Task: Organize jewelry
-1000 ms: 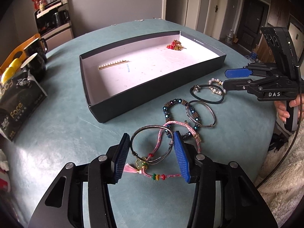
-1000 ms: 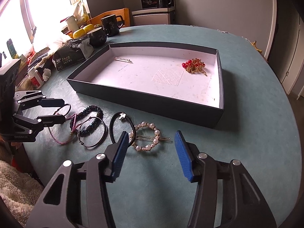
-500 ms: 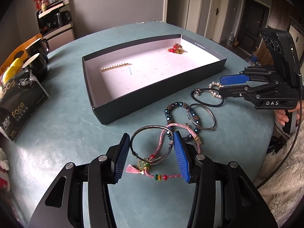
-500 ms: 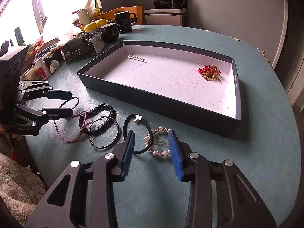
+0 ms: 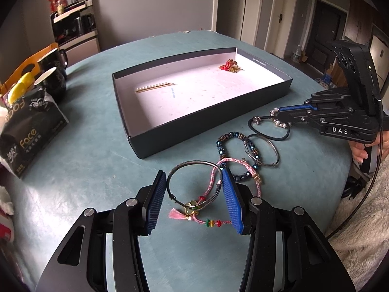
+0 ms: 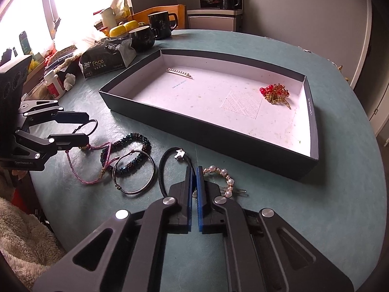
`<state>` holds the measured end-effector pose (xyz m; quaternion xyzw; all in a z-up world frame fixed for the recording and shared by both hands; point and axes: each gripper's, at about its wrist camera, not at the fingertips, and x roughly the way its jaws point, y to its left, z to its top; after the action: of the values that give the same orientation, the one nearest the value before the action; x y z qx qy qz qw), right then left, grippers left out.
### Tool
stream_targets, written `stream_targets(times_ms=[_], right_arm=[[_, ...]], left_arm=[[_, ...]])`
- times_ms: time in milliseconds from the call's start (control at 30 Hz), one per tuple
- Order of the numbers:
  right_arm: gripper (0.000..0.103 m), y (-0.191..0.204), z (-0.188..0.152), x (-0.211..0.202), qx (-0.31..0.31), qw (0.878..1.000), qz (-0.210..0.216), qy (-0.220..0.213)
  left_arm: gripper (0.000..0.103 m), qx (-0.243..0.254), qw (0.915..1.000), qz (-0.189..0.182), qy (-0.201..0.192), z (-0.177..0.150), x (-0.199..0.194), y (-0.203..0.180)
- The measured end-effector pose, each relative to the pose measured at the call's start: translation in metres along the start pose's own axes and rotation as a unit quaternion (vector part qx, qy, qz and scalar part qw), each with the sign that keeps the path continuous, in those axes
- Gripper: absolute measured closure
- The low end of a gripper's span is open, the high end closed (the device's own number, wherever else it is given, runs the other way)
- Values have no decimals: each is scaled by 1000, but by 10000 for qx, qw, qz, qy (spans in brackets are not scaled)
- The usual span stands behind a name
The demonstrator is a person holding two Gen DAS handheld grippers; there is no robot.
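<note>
Each hand-held gripper (image 5: 194, 194) is black with ribbed blue pads, silver round screws, and white "DAS" lettering on the right hand-held gripper (image 5: 279, 115), trailing a black cable.

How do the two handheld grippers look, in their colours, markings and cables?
Both are black metal linkage grippers with silver pivot bolts and ribbed blue fingers. The right gripper has white "DAS" lettering on its side, a black phone-like camera block with round lenses mounted upright on top, and a thin black cable hanging down. The left gripper has small, hard-to-read white lettering and a similar camera block.
</note>
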<state>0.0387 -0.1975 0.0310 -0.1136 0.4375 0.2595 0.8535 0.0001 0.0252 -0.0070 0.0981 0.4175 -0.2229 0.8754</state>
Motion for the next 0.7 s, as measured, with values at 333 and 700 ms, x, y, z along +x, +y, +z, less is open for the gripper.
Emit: stream_targets(times_ms=[333,700], right_arm=[[100,2,-1,-5,-19,10000,40,-44],[103,4,23,-39,-103,9981,91,-608]], left_arm=[[54,18,10000,-19,-2,0,0,-2],[54,72,9998,-50,-198,9,-12,-3]])
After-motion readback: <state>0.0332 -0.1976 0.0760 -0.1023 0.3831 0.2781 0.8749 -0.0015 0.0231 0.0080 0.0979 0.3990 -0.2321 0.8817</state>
